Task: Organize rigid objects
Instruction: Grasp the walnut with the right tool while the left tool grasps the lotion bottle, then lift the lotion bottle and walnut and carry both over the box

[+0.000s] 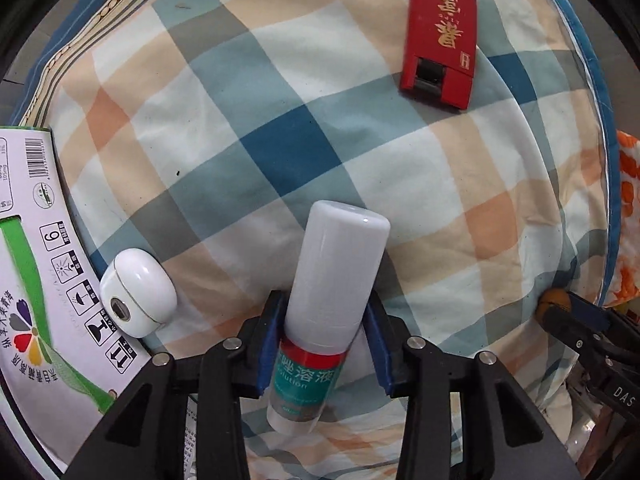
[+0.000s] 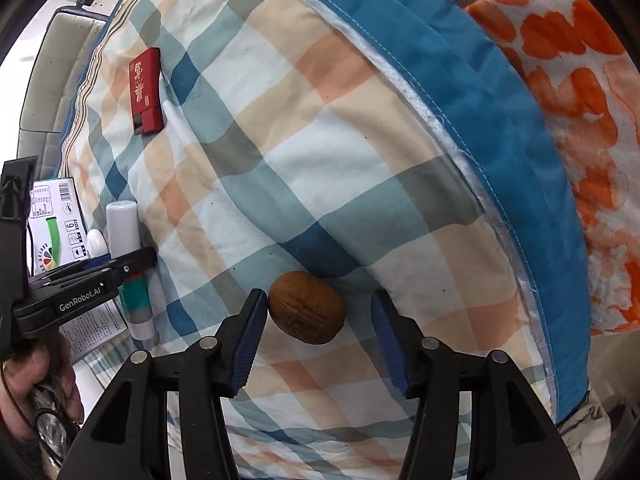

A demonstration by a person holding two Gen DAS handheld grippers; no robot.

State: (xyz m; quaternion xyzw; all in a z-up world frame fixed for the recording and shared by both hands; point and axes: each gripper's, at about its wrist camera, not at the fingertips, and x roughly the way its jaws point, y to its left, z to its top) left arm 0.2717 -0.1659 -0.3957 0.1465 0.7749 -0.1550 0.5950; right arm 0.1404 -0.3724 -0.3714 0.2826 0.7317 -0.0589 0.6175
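While the left tongs (image 1: pixel 325 344) pinch the bottle (image 1: pixel 332 304), the right tongs (image 2: pixel 318 332) stand spread around the walnut (image 2: pixel 307 307).

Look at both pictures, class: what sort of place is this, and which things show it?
Most likely a bed in a home. The surface is a soft checked quilt with a blue border, an orange-patterned cloth lies beside it, and household bits lie on it: a spray bottle, a red box, a walnut.

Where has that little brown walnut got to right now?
In the right wrist view, the walnut lies on the checked quilt between the right gripper's open fingers, touching the left one, near the quilt's blue border.
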